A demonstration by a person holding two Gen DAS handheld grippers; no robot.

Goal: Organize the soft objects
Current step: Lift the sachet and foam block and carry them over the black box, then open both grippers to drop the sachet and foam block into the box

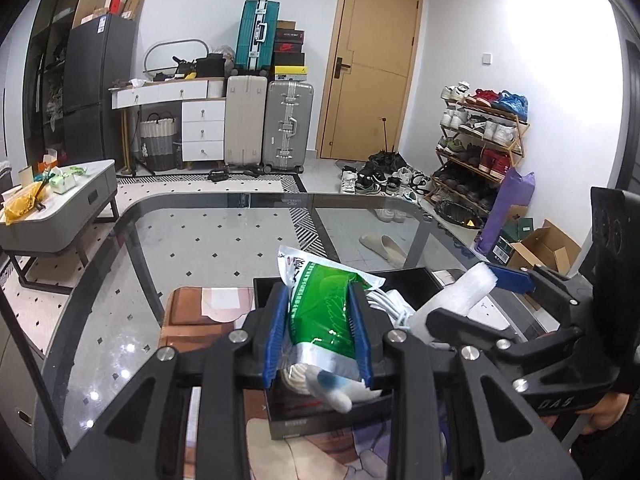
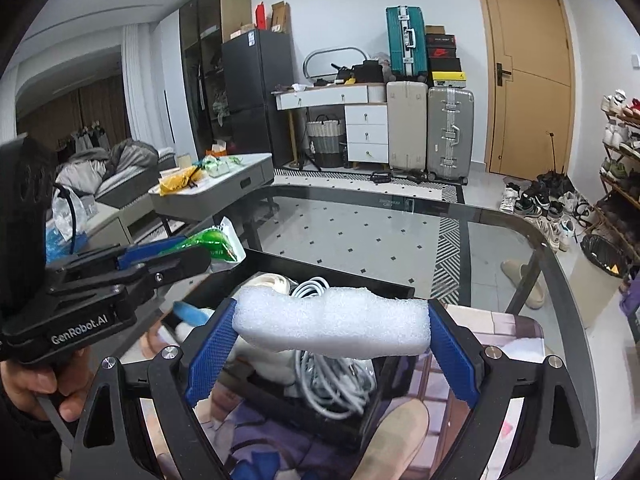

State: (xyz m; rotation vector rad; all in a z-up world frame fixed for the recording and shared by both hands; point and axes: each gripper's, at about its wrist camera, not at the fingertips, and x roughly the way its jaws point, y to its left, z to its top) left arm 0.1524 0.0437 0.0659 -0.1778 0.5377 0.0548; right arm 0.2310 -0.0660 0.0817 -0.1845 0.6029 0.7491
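Green-and-white plastic pouch [image 1: 326,296] sits clamped upright between the blue pads of the left gripper [image 1: 320,316], held above the black tray [image 2: 332,270] on the glass table [image 1: 224,248]. Beside it, the right gripper [image 2: 332,328] squeezes a white foam block [image 2: 332,324] crosswise between its pads — also over the tray. Inside the tray lie a coiled white cable [image 2: 340,380] and a white-and-blue soft toy [image 1: 332,390].
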